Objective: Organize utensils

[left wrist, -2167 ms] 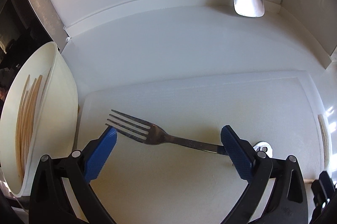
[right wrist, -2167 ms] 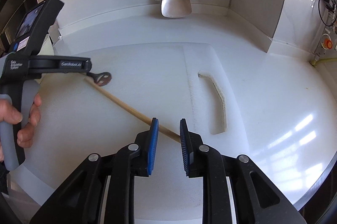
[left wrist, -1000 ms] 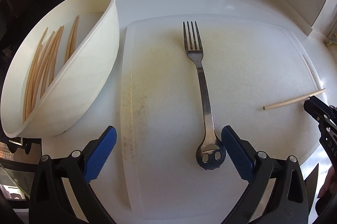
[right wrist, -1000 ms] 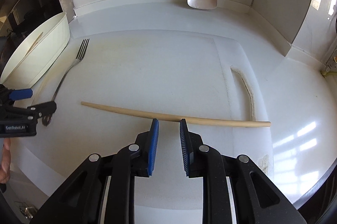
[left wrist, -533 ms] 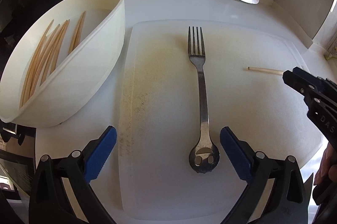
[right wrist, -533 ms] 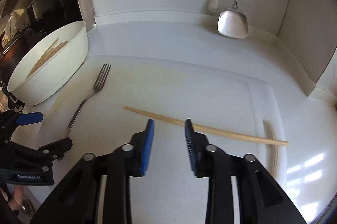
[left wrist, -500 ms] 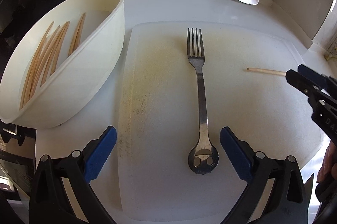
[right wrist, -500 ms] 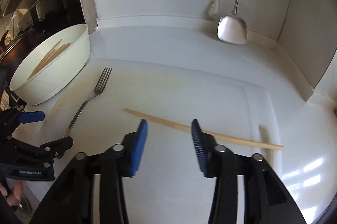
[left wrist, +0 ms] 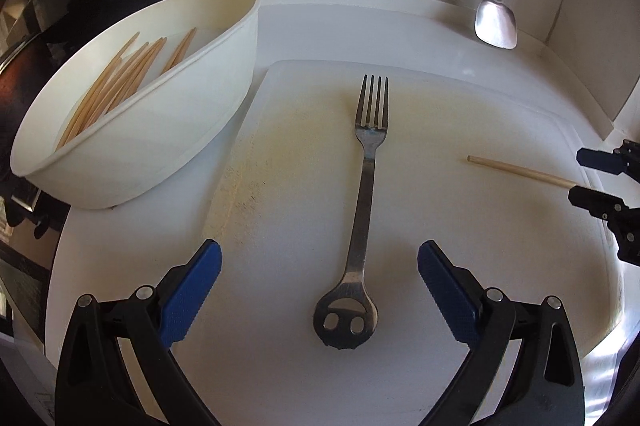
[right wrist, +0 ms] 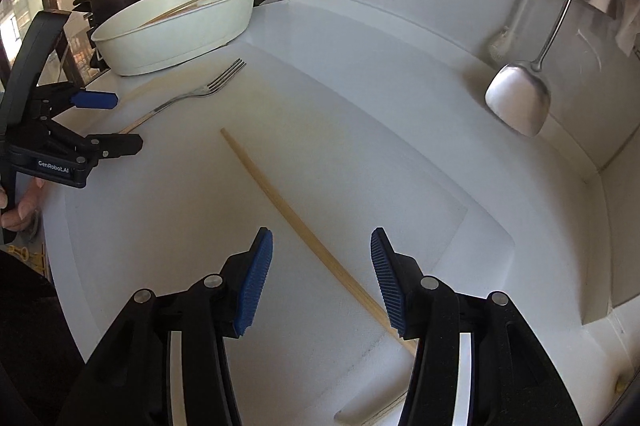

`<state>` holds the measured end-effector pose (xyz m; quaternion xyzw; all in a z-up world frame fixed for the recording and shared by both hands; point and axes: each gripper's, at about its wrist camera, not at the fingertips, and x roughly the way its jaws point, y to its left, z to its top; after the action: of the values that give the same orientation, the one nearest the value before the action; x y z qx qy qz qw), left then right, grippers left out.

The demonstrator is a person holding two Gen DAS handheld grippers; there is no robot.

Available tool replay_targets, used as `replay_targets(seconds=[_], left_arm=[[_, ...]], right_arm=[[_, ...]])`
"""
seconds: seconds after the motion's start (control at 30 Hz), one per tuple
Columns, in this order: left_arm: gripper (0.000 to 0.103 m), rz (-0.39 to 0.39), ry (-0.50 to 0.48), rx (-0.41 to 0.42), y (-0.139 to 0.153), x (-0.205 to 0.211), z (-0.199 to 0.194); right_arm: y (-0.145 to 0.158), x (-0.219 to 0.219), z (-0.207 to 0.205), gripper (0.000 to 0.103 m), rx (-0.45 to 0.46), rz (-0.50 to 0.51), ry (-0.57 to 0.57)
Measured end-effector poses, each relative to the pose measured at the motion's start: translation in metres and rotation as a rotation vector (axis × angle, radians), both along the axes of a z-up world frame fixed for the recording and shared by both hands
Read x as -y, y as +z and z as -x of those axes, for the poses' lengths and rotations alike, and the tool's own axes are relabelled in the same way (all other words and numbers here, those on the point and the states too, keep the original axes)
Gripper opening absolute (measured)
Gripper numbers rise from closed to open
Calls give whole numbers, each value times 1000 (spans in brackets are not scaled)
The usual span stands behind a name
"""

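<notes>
At the far left the bowl [left wrist: 168, 129] already holds a bundle of chopsticks [left wrist: 120, 81], so that share of the sorting looks done; it sits just off the left edge of the board [left wrist: 280, 161]. What remains, by my reading, lies on the board: the fork [left wrist: 366, 181] and one loose chopstick [right wrist: 304, 226]. The left gripper [left wrist: 320, 290] hangs with its jaws wide apart over the fork's round handle end, holding nothing, tines pointing away towards the wall. Further right the lone chopstick lies aslant, well apart from the fork, and the right gripper [right wrist: 320, 278] stands over its near half, jaws spread to either side of it and not touching. At the far right a ladle [left wrist: 496, 25] hangs against the wall. Against half a second ago, the right jaws have parted much wider and the chopstick now runs lengthwise between them instead of crosswise; the left gripper and fork sit about as they did.
</notes>
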<state>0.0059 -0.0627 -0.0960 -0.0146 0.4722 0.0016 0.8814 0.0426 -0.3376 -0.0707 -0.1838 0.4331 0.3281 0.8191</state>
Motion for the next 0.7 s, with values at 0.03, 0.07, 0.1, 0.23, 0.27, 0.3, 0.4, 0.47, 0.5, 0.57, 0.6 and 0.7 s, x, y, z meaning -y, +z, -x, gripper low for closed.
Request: replay_targets(seconds=[0.03, 0.07, 0.1, 0.23, 0.27, 0.3, 0.4, 0.47, 0.5, 0.57, 0.6, 0.7], left_arm=[[97, -1, 15, 6, 0, 1, 1], [97, -2, 28, 13, 0, 3, 2], [97, -1, 37, 19, -1, 4, 3], [97, -14, 81, 48, -3, 11, 4], [97, -15, 94, 55, -3, 13, 5], [96, -13, 104, 62, -4, 15, 5], [85, -20, 108, 88, -4, 23, 8], [76, -40, 91, 106, -2, 31, 10], [69, -41, 80, 110, -2, 34, 11], [61, -35, 69, 107, -1, 37, 10], [55, -25, 66, 102, 0, 39, 9], [43, -16, 57, 86, 1, 43, 3]], right_arm=[[-3, 2, -2, 49, -11, -9, 11], [-6, 5, -5, 49, -23, -18, 20], [-8, 6, -7, 49, -31, -24, 28], [-12, 10, -9, 49, -28, -50, 77], [-12, 11, -10, 48, -27, -54, 92], [-12, 10, -11, 47, -23, -56, 108], [-13, 10, -11, 37, -24, -66, 153], [-11, 8, -7, 26, -18, -60, 185], [-11, 7, -5, 23, -15, -54, 194], [-11, 7, -4, 19, -11, -46, 208], [-11, 7, -3, 18, -8, -47, 208], [-12, 6, -2, 13, -8, -54, 200]])
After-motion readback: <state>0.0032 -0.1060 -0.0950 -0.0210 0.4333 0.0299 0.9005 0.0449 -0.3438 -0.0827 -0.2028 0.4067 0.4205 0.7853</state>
